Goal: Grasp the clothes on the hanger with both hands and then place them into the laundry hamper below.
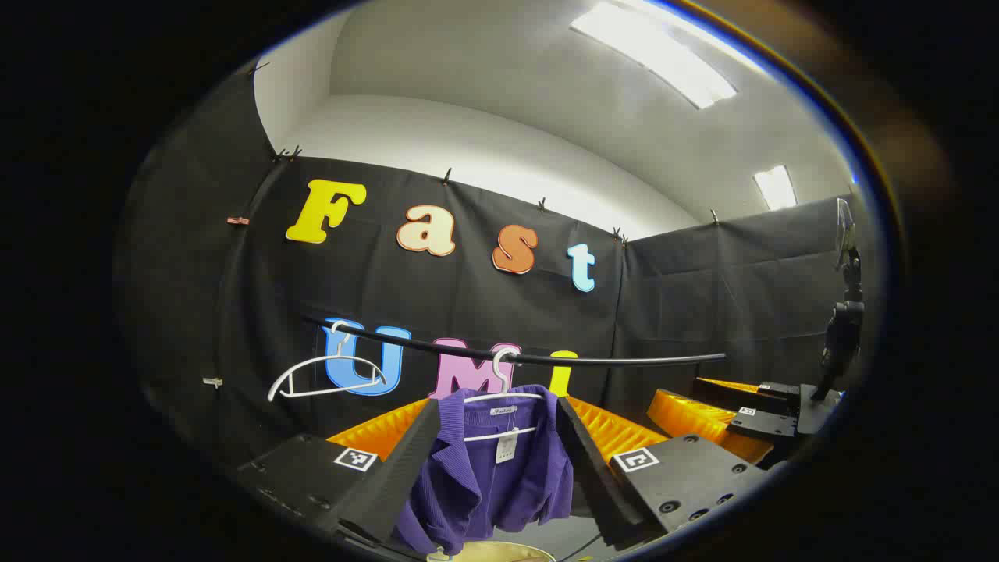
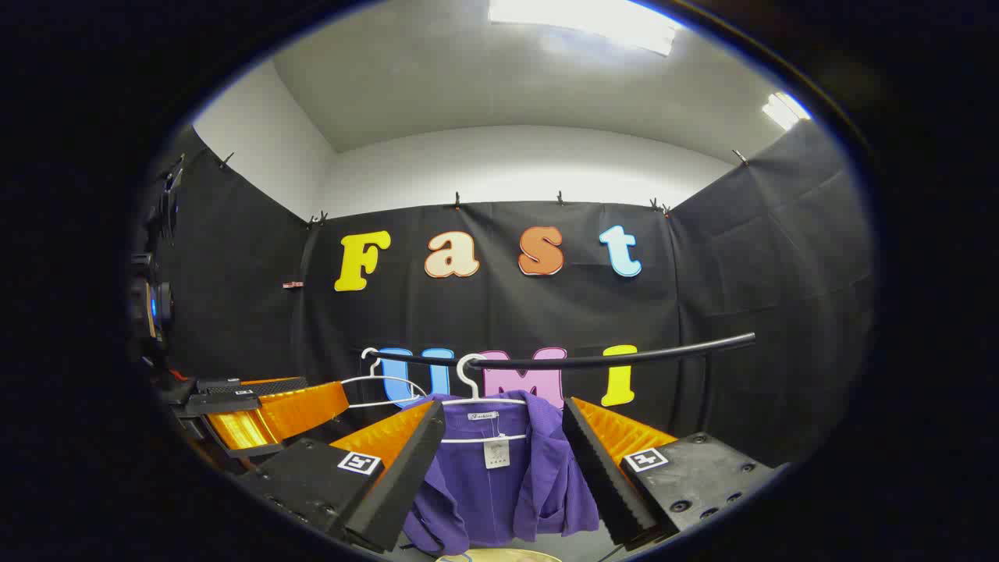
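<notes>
Your purple cardigan (image 1: 499,468) hangs on a white hanger (image 1: 503,390) from the black rail (image 1: 546,359), straight ahead of both grippers. Your left gripper (image 1: 493,484) has its jaws spread wide, framing the garment without touching it. Your right gripper (image 2: 503,484) is the same: jaws wide apart, cardigan between them and farther off. An empty white hanger (image 1: 328,375) hangs beside it. The hamper rim (image 1: 492,553) peeks in below.
</notes>
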`<action>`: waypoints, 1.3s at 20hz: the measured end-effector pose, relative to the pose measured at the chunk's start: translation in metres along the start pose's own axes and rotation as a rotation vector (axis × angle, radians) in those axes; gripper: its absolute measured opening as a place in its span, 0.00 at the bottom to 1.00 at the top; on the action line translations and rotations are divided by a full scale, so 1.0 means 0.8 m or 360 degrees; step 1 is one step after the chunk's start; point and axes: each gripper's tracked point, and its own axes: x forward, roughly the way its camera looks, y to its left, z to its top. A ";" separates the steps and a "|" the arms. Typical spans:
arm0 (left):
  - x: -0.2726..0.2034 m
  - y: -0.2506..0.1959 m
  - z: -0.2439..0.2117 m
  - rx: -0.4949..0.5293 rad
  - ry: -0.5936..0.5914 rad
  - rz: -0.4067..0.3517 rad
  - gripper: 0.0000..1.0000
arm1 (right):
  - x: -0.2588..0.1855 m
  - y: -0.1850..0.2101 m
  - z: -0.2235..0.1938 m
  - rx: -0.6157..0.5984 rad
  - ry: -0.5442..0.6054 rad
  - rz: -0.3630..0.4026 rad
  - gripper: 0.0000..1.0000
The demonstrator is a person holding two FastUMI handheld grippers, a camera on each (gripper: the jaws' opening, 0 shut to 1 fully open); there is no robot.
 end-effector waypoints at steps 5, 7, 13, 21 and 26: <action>-0.002 -0.007 -0.005 0.0009 0.0007 -0.0016 0.94 | 0.007 0.007 -0.012 0.0024 0.0045 0.0043 0.97; -0.003 -0.010 -0.005 -0.0005 0.0001 -0.0032 0.94 | 0.007 0.010 -0.016 0.0037 0.0061 0.0060 0.97; -0.004 -0.009 -0.002 -0.0014 -0.0026 -0.0038 0.94 | 0.007 0.008 -0.012 -0.0002 0.0042 0.0027 0.97; -0.009 -0.006 0.001 -0.0041 -0.0037 -0.0044 0.94 | 0.006 0.007 -0.016 -0.0017 0.0047 0.0010 0.97; -0.010 0.005 -0.003 -0.0047 -0.0027 -0.0036 0.98 | 0.008 0.007 -0.017 -0.0014 0.0045 -0.0016 0.97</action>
